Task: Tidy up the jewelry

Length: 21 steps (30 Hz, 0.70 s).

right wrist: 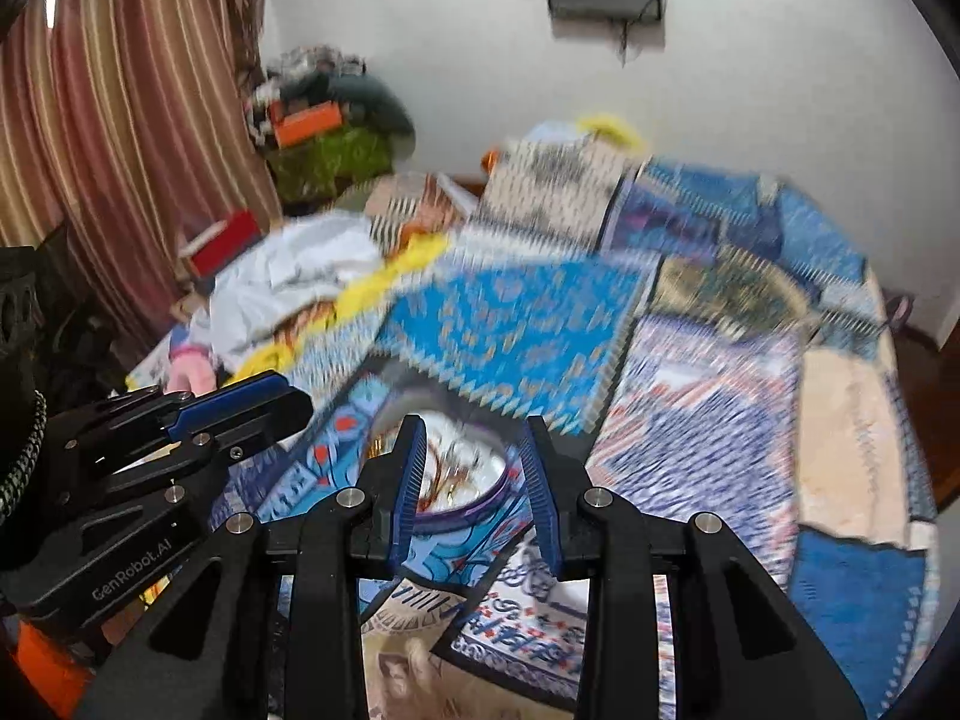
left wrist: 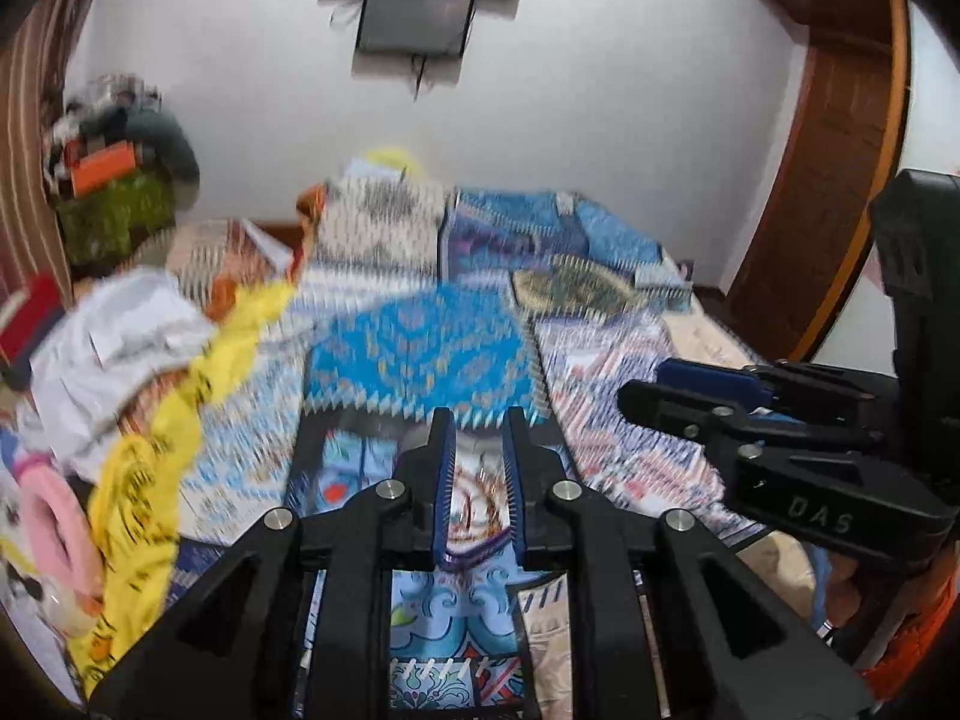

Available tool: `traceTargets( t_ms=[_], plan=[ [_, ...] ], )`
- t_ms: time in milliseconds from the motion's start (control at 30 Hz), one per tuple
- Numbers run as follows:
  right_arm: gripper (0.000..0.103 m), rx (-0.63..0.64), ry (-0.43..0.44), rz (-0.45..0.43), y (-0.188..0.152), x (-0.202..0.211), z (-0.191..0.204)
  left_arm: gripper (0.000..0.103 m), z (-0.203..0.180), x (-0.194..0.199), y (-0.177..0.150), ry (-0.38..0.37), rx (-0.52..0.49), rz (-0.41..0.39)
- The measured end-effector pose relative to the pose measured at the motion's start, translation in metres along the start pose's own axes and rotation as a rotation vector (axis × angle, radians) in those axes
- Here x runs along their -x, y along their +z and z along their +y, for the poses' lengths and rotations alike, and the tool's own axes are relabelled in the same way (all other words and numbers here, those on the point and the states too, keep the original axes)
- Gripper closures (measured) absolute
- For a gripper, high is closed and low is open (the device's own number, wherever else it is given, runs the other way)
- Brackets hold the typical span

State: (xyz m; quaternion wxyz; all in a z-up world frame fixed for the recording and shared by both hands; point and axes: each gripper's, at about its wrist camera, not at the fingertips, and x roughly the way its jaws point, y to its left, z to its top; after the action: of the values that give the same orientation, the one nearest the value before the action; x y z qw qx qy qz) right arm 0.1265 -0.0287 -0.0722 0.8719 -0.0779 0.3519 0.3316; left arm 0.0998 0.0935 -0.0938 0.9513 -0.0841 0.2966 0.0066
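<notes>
A round purple-rimmed plate (right wrist: 486, 501) lies on the patchwork bedspread and holds tangled gold and red jewelry (right wrist: 447, 471). It shows blurred in both views, and in the left wrist view the plate (left wrist: 474, 558) sits just beyond my fingers. My left gripper (left wrist: 478, 420) hangs over the plate with its jaws partly open and nothing between them. My right gripper (right wrist: 474, 429) is open and empty above the plate's near edge. Each gripper shows from the side in the other's view, the right gripper (left wrist: 648, 384) and the left gripper (right wrist: 282, 393).
The bed is covered by a blue patterned quilt (right wrist: 516, 318). White and yellow clothes (left wrist: 138, 348) are heaped on its left side. A striped curtain (right wrist: 120, 138) hangs at the left, a wooden door (left wrist: 834, 168) at the right, and a wall unit (left wrist: 414, 6) above.
</notes>
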Motion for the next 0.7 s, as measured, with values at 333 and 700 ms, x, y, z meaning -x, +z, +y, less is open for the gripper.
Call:
traceTargets(
  t_ms=[333,700],
  plan=[
    [0.073,0.029,-0.061,-0.378,0.01,0.135,0.024,0.074,-0.034,0.121,0.029,0.051,-0.074,-0.319],
    [0.012,0.019,-0.171,-0.633,-0.009,0.211,0.051,0.006,-0.045,0.202,0.024,0.09,-0.042,-0.518]
  ],
)
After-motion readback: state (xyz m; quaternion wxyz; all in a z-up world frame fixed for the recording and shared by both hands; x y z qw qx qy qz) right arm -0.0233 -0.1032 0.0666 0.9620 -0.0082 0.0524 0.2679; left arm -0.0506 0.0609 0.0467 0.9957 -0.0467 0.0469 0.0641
